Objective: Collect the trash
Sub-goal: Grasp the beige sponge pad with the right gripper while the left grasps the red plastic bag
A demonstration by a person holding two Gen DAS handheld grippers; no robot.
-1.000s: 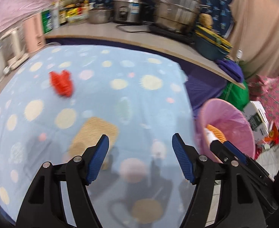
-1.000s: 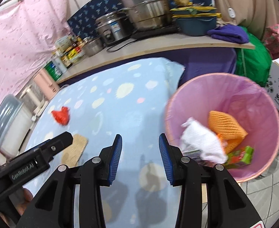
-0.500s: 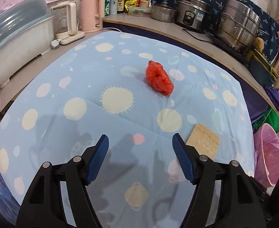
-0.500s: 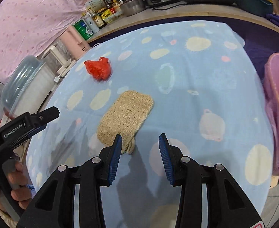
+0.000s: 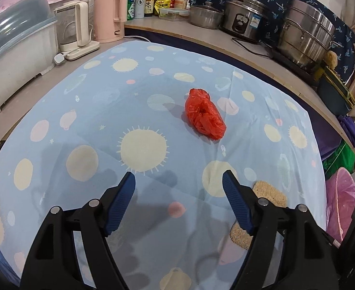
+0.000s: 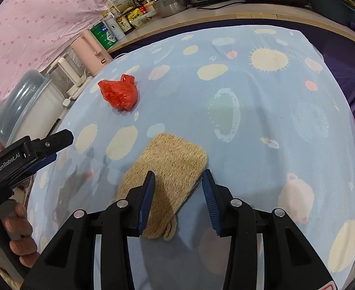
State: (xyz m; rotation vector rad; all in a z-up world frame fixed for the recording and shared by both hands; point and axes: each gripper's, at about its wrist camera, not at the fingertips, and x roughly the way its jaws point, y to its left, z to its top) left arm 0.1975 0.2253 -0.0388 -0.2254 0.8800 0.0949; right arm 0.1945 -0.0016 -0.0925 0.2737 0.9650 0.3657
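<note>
So the desk has a light blue cloth with suns and planets printed on it, and two bits of trash lying on top. The crumpled red plastic bag sits a little above the middle of the left wrist view, well apart from both grippers; in the right wrist view it's over at the upper left. The tan loofah pad lies flat in the lower middle of the right wrist view, with its little hanging loop at the bottom end.

The left hand-held gripper has its jaws spread wide and they've just been opening a bit more. Nothing between them except bare cloth, and it hangs over the lower centre of its frame with the bag up ahead. The pad peeks out behind its right finger at the lower right.

The right hand-held gripper is partly open, not gripping anything. Its blue pads frame the near part of the pad, which looks to lie under them; I can't tell if the tips touch it.

At the left edge of the right wrist view there's a person's hand wrapped around the other gripper's handle. The pink-lined trash bin shows at the right edge of the left wrist view, beside the desk. Kettles, bottles and steel pots run along the counter at the top.
</note>
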